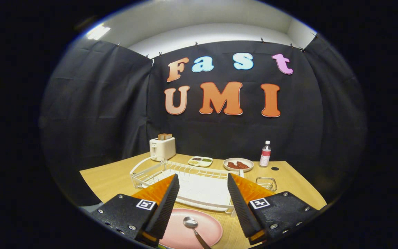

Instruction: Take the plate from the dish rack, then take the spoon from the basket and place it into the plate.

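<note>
Round pink plate [185, 232] on wooden table [109, 180], metal spoon [193, 226] lying in it | white wire dish rack [185, 180] beyond, small wire basket [266, 183] beside | gripper [202, 185] released, fingers spread above plate, gripping nothing.

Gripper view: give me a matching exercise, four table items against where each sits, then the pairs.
Items:
1. spoon
2. toaster
3. bottle
4. wire basket

Places:
A. far corner behind the dish rack
B. on the pink plate, between the open fingers of the hand-held gripper
C. beside the rack, just beyond one finger
D. next to the dish of brown food

Pairs: 1-B, 2-A, 3-D, 4-C
</note>
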Motion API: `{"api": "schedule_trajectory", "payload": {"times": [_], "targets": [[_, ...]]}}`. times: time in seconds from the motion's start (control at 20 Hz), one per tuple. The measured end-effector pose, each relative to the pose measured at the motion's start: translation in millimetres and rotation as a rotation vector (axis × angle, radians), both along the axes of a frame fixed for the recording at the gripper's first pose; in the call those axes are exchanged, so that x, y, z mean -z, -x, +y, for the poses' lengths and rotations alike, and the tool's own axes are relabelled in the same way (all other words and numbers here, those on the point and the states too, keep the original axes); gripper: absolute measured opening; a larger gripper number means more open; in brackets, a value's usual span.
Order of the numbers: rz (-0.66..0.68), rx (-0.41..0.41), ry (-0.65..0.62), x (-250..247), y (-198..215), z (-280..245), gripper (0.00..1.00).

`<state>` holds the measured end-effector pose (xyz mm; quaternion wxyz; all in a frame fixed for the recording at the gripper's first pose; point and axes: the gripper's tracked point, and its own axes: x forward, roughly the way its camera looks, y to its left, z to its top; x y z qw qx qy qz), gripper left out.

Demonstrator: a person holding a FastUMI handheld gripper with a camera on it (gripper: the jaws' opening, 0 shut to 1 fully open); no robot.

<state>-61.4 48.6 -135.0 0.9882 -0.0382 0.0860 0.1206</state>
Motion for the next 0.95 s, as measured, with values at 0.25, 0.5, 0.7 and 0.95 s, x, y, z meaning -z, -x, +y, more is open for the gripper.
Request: {"api": "schedule_trajectory", "payload": {"times": [0.25, 0.5, 0.7, 0.95], "targets": [[-0.076, 0.082, -0.035, -36, 3, -17, 0.88], [-0.131, 0.109, -0.078, -74, -3, -26, 0.88], [-0.175, 0.095, -0.08, -112, -9, -22, 0.88], [-0.182, 0.078, -0.095, -129, -13, -9, 0.88]]}}
